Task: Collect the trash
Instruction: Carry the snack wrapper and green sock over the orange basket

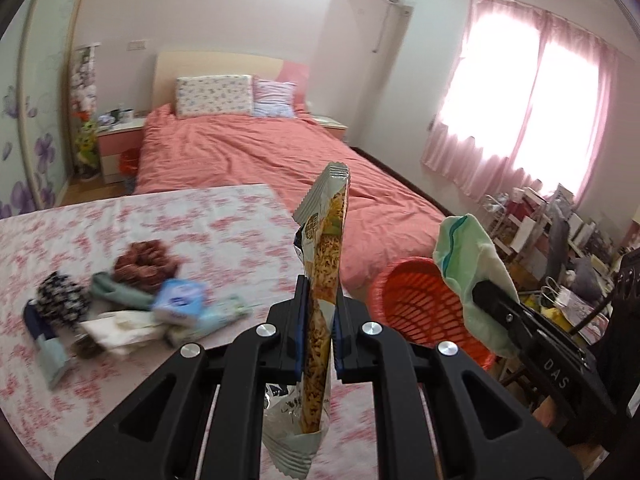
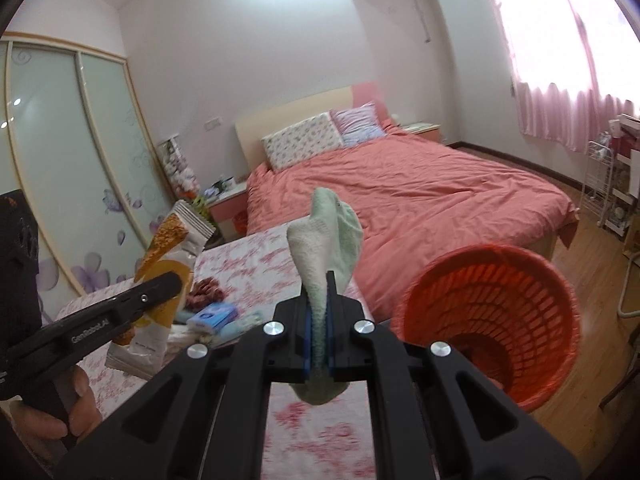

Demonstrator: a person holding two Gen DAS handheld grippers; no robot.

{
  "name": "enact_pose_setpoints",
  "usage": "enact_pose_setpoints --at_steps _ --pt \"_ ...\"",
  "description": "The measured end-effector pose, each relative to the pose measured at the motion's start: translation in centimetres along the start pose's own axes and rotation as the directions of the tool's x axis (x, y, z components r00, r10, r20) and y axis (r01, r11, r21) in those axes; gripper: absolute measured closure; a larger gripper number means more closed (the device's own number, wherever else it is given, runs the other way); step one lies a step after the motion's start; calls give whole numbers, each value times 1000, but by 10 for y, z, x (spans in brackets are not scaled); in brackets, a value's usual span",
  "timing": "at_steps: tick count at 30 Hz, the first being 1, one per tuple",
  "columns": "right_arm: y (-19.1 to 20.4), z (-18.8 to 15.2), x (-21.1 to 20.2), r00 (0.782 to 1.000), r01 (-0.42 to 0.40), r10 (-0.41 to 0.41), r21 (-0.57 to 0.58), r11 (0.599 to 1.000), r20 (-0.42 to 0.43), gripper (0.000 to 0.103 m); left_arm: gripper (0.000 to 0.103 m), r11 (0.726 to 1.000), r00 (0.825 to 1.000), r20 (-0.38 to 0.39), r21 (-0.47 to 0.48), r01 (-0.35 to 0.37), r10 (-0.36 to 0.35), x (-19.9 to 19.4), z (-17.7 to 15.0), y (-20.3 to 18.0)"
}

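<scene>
Both loads lifted, none binned yet. My left hand-held gripper [image 1: 320, 320] is clamped on one snack wrapper [image 1: 322, 264]; my right hand-held gripper [image 2: 319, 320] is clamped on one green sock [image 2: 328, 248], near the one orange bin [image 2: 492, 320]. Roughly eight items remain on the worktop [image 1: 160, 220].

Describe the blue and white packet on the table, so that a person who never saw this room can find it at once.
Start at the table with the pink flowered cloth that stands before the bed. On it lies a small pile of soft things; the blue and white packet sits in its middle, just below the dark red scrunchie. It alone is boxy, glossy and bright blue.
</scene>
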State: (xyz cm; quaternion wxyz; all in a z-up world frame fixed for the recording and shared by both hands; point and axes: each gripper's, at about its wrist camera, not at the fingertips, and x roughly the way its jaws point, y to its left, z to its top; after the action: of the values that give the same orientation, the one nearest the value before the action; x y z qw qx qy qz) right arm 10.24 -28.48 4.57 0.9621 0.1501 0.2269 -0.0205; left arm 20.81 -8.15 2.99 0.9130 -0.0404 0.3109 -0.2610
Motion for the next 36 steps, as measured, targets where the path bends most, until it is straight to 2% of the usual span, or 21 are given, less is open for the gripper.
enact_pose_setpoints --at_steps 8,17,26,34,36 --pt "-58 8 -20 995 74 -78 67 995 57 96 92 994 995 -32 51 94 -93 32 1 -51" --pt "-109 5 -21 989 129 -137 120 984 59 96 92 980 983 -78 94 175 -168 65 0 -100" --pt "-143 3 -7 984 165 -173 157 974 43 96 92 966 969 -129 120 228 -212 96 -7 -137" --pt "-166 1 9 985 166 -173 188 968 21 96 92 964 962 -168 123 237 -215 114 -11 -151" --pt "-168 1 14 986 162 -168 196 967 13 92 90 966 963 -174 120 228 -206 118 -11 -153"
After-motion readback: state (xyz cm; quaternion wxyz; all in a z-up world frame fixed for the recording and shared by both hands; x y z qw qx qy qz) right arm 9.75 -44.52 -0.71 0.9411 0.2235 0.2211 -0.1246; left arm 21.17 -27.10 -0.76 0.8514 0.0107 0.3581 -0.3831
